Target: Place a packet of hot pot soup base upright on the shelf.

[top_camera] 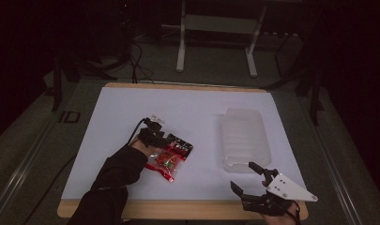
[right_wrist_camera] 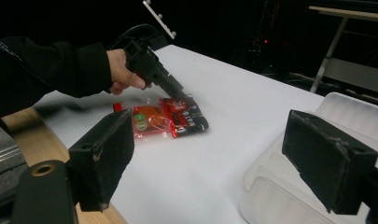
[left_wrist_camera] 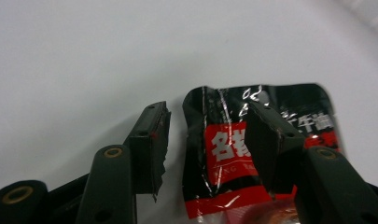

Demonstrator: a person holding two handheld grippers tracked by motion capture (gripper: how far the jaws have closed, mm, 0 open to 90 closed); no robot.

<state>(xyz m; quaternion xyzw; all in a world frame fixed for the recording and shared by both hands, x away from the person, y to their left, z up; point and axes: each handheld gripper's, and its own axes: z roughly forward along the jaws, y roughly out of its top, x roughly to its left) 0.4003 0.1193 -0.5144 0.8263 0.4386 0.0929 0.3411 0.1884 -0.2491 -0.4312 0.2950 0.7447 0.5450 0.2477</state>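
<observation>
**Left gripper set over the snack packet, grasp not yet made**

The red and black snack packet lies flat near the middle of the tabletop, toward the near edge. The left gripper is lowered onto it, jaws spread, one on the packet's black end, the other just beside its edge. Likely next: press the jaws together, then lift. The right gripper waits spread at the near right corner, beside the clear plastic tray.
</observation>
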